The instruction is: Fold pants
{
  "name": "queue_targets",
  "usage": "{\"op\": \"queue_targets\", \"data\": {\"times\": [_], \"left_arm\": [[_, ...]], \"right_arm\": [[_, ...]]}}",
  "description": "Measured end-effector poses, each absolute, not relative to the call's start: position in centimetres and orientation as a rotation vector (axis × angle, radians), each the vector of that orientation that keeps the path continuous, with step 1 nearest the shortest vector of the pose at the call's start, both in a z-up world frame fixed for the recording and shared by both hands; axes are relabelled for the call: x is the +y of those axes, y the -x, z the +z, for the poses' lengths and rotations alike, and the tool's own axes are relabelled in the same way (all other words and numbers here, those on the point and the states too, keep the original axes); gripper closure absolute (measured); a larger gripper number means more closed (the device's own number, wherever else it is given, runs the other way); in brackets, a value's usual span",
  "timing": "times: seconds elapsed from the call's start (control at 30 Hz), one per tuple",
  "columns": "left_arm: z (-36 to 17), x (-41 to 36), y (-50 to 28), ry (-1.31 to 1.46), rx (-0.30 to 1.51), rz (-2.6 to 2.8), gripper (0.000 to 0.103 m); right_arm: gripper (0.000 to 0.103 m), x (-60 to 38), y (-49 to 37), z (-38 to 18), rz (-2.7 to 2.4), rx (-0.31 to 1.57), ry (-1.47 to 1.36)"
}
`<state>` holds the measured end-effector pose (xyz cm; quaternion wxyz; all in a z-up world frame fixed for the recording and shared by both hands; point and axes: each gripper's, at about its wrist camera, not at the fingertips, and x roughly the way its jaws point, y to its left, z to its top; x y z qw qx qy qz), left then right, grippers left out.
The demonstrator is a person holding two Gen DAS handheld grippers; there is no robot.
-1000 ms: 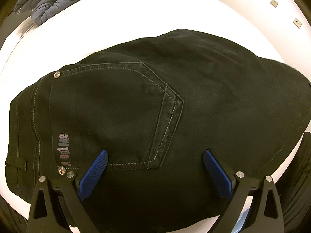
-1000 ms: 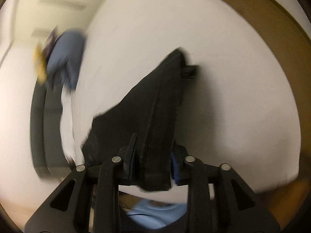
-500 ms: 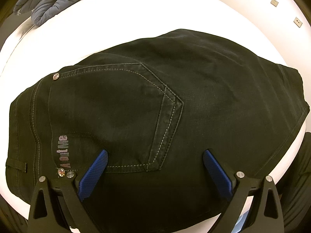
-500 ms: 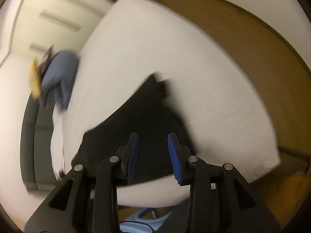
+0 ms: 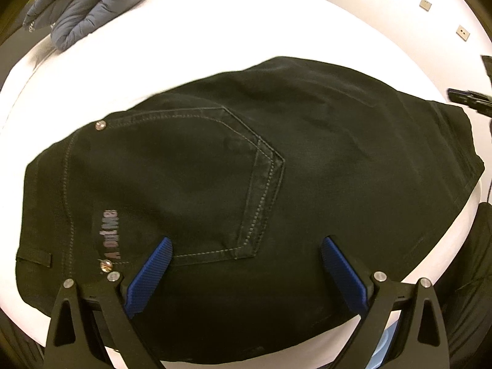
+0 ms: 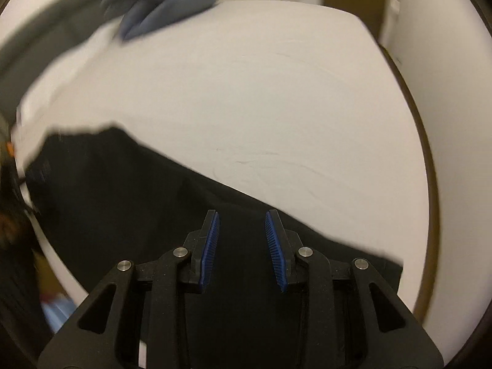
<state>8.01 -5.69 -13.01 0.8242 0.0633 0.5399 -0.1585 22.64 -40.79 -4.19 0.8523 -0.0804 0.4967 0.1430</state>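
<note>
Left wrist view: black pants (image 5: 246,184), folded into a compact bundle, lie flat on a white bed (image 5: 246,24); back pocket (image 5: 215,184) with pale stitching faces up, a printed label (image 5: 109,233) beside it. Left gripper (image 5: 246,249) hovers above the fabric, blue pads spread wide, nothing between them. Grey-blue quilted jacket (image 5: 86,9) sits at the bed's far left corner.

Right wrist view, blurred: right gripper (image 6: 243,236) above the pants' (image 6: 138,184) right end, pads partly apart, gripping nothing. The jacket (image 6: 160,0) lies at the far left.
</note>
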Motion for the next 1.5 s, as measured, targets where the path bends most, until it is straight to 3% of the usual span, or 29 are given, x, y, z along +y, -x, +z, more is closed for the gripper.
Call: {"op": "queue_targets", "data": {"times": [0.37, 0.47, 0.53, 0.73, 0.8, 0.87, 1.03, 1.23, 1.27, 1.37, 1.5], "left_arm": [[-13.9, -4.7, -7.7, -0.130, 1.133, -0.340, 0.003], [-14.0, -4.4, -7.6, -0.128, 1.120, -0.340, 0.003], [-14.2, -4.4, -7.6, -0.118, 1.111, -0.333, 0.003], [-13.9, -4.4, -7.3, -0.090, 1.089, -0.315, 0.003], [-13.6, -3.9, -7.3, -0.075, 1.080, -0.309, 0.003], [-13.0, -3.3, -7.3, -0.058, 1.063, -0.299, 0.003], [-12.4, -3.3, -7.2, -0.023, 1.029, -0.329, 0.003], [-13.5, -4.7, -7.2, -0.022, 1.059, -0.329, 0.003], [-13.6, -4.6, -7.1, -0.020, 1.060, -0.323, 0.003], [-13.4, -3.7, -6.8, 0.009, 1.057, -0.307, 0.003], [-13.5, -2.7, -6.4, 0.019, 1.055, -0.291, 0.003]], "right_arm": [[0.075, -36.1, -26.8, -11.5, 0.400, 1.239, 0.458], [0.094, -36.4, -26.9, -11.3, 0.312, 1.173, 0.435], [0.101, -37.4, -27.1, -10.9, 0.215, 1.137, 0.373], [0.103, -44.8, -24.8, -10.6, -0.212, 1.010, 0.085], [0.103, -49.2, -22.5, -8.7, -0.402, 0.947, -0.168], [0.095, -51.4, -19.5, -6.6, -0.338, 0.886, -0.461], [0.095, -41.0, -15.8, -4.5, 0.285, 0.922, -0.648], [0.096, -31.6, -16.8, -11.9, 0.359, 1.114, -0.614], [0.103, -33.6, -16.6, -13.9, 0.284, 1.132, -0.661], [0.103, -39.9, -14.0, -15.4, 0.166, 0.979, -0.923], [0.103, -50.6, -9.6, -13.3, -0.138, 0.778, -0.986]]}}
